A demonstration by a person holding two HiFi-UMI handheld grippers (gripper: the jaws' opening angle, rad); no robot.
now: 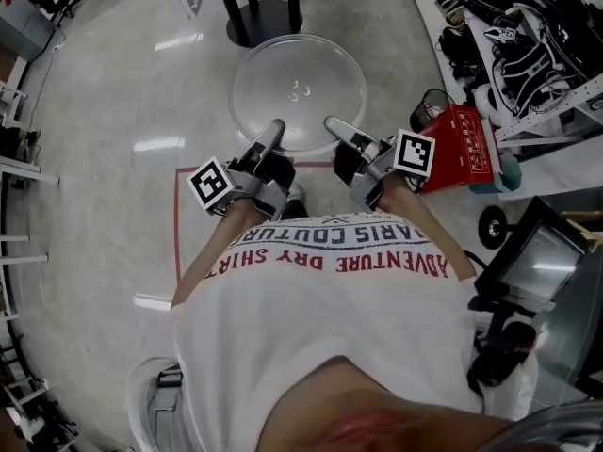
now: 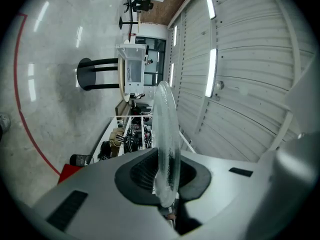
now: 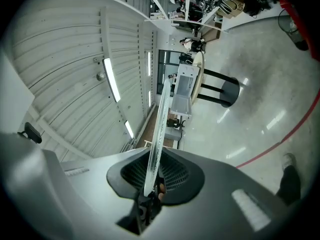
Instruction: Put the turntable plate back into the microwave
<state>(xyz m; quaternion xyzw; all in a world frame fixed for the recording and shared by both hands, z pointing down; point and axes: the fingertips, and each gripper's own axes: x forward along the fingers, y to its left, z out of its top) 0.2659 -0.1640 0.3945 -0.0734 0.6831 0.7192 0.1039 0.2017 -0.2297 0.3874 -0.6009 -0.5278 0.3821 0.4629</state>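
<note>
Left gripper [image 1: 271, 132] was clamped on the near-left rim of the turntable plate [image 1: 298, 83], its jaws almost together with only the glass edge between them. Right gripper [image 1: 339, 130] gripped the near-right rim the same way, its jaws pinched down to the thickness of the glass. In both gripper views we saw the plate edge-on, running straight out from between the pads. The clear round plate sat ahead of both grippers and spanned the gap between them, roughly level, off the floor [image 1: 104, 92]. Past the plate's far edge we saw a black table base [image 1: 266, 15]. A red box [image 1: 462, 149] was just to the right of the right gripper. A red floor line [image 1: 176, 224] ran below and behind the left gripper, beside the person's shirt [image 1: 330, 290].
</note>
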